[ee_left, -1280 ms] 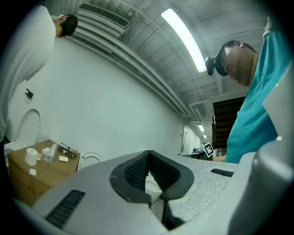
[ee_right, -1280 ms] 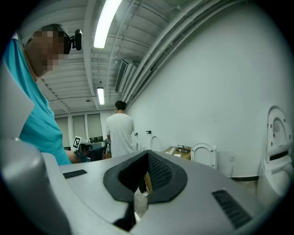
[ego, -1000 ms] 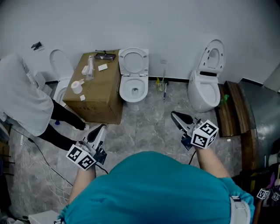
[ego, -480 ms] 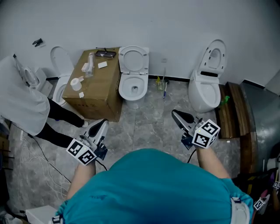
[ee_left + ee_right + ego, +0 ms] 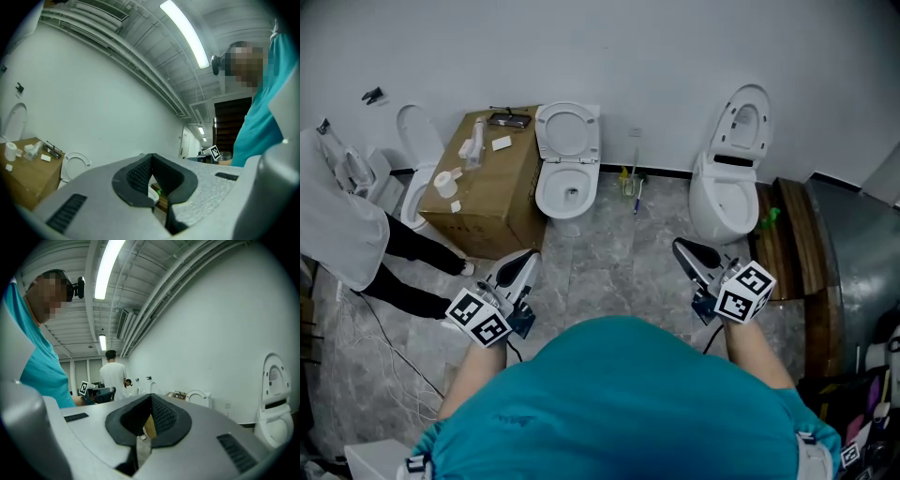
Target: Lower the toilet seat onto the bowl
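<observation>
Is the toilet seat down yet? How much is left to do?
Nothing looks done: the toilet seat by the cardboard box stands up, off its bowl, and the right-hand toilet has its seat up too. In hand: nothing. The left claw and right claw are shut, empty and well short of both toilets. Left: go closer, catch a seat and lower it onto the bowl.

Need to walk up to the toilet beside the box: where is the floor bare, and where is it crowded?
Bare: the floor from the cardboard box across to the right toilet, straight up to the middle toilet. Crowded: small items at the wall right of it, and a person left of the box.
</observation>
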A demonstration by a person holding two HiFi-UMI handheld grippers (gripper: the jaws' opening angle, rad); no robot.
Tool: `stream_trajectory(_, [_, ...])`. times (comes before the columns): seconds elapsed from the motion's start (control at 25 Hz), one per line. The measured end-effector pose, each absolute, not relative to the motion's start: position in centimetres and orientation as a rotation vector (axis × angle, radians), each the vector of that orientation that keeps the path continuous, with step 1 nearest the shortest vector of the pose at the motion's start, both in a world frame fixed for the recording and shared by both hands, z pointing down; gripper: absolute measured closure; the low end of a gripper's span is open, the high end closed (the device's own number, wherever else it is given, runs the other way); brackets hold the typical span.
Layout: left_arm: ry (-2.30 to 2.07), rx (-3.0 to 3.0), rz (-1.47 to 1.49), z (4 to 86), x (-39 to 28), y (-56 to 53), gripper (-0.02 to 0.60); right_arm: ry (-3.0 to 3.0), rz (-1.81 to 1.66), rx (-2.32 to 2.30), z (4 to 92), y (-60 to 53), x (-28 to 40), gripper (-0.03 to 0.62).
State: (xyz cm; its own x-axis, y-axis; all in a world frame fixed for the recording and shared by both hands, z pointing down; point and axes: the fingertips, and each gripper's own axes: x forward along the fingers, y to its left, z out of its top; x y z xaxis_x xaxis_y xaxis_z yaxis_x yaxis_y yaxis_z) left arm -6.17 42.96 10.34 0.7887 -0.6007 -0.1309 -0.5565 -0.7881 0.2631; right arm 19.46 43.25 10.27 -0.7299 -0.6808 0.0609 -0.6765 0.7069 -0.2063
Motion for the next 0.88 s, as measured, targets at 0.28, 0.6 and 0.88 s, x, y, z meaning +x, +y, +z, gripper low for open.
stream_trajectory(0.28, [-0.774,2.803,-0.275,10.4,0.4,41.4,0.577,2.872,-0.337,-1.209,10.2,42.9,24.1,0.595])
stream_trajectory(0.6, [-0.659,2.821,-0.292,10.9,2.8,34.9,0.577,2.813,-0.329,-1.291,9.6,38.4,25.9,0.595])
stream_trajectory(0.88, [-0.6,2.856,-0.291,11.8,2.0,24.6,0.577,2.792,-0.263,-1.39,8.5,29.5,24.8,0.595])
